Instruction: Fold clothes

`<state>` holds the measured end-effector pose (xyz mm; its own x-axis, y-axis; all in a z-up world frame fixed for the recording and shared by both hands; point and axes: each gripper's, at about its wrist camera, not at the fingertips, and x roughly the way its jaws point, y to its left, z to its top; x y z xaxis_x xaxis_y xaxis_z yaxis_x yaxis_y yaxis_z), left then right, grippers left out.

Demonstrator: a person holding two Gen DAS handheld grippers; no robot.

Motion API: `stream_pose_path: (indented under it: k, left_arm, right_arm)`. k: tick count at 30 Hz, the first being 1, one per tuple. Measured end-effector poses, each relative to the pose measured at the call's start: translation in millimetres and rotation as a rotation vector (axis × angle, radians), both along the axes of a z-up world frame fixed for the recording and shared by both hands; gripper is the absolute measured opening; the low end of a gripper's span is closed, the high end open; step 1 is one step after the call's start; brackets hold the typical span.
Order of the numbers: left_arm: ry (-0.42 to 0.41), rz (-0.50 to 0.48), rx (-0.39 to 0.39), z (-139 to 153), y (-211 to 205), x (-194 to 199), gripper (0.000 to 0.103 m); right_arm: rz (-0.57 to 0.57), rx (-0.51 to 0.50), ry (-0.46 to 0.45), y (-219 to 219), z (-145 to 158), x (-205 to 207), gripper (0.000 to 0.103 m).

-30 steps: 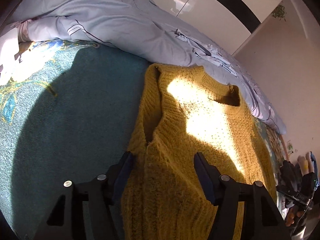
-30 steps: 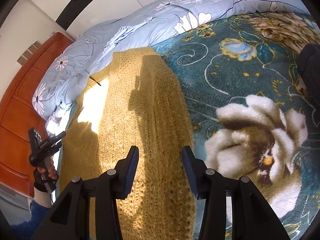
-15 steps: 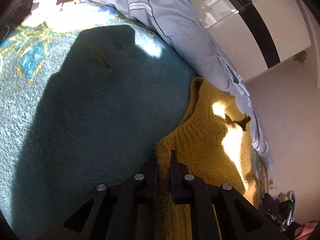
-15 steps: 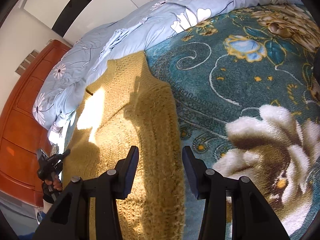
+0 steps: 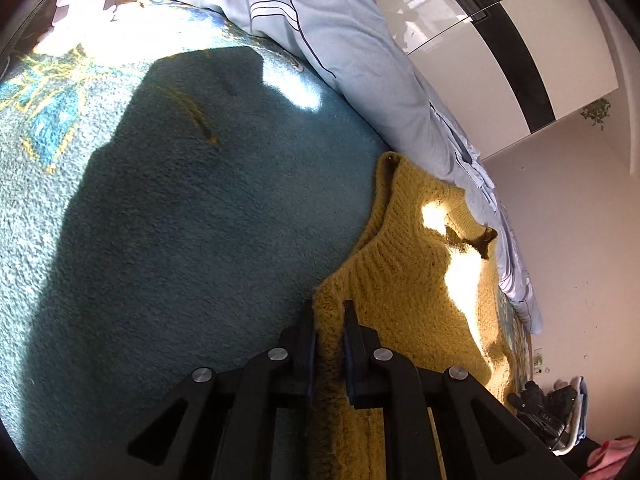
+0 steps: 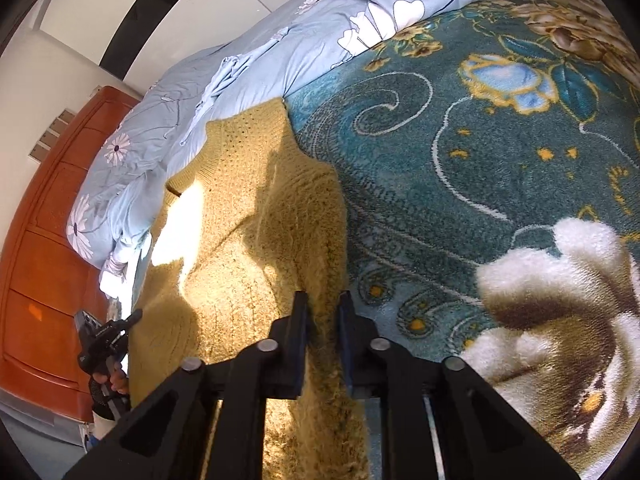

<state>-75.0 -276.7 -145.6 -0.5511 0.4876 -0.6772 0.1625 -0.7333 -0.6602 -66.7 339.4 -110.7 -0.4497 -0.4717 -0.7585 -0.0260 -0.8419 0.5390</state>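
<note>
Left gripper (image 5: 329, 312) pinching the sweater (image 5: 412, 280) edge, jaws easing apart; neck hole seen only here. Right gripper (image 6: 322, 304) clamped on the opposite edge; only here the wooden dresser (image 6: 44, 240).

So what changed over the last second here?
Both tongs closed on the yellow sweater: the left tongs shifted from its middle to its left edge and pinched it, and the right tongs clamped the right edge. The sweater stays flat on the teal blanket beside the blue duvet.
</note>
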Motion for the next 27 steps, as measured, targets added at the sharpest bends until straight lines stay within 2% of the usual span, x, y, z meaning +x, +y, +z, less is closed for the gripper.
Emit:
stream_pose_path:
  k: [5,8,10,12,13,18,20,24,27]
  left_arm:
    - [0.003,0.003,-0.005,-1,0,-1,0.013]
    - [0.011,-0.022,-0.008,8,2,-4,0.015]
    - [0.04,-0.04,-0.021,22,4,-10,0.025]
    - [0.069,-0.058,-0.034,36,6,-16,0.053]
    - [0.079,-0.067,-0.055,42,9,-23,0.058]
    - [0.079,-0.16,-0.182,59,43,-87,0.063]
    - [0.06,-0.206,-0.235,56,59,-117,0.064]
    - [0.035,-0.255,-0.295,45,82,-163,0.064]
    - [0.015,-0.291,-0.391,36,96,-187,0.064]
  right_arm:
    - [-0.047,0.041,-0.029,9,-6,-1,0.01]
    - [-0.02,0.031,-0.021,8,-7,0,0.011]
    - [0.006,0.03,-0.006,6,-2,1,0.014]
    - [0.016,0.056,0.004,5,3,4,0.016]
    - [0.019,0.065,0.01,4,5,5,0.017]
    - [0.028,0.069,0.014,1,4,8,0.024]
    - [0.026,0.064,0.012,1,3,9,0.025]
    - [0.019,0.057,0.008,5,2,14,0.025]
    - [0.016,0.067,0.008,10,3,19,0.025]
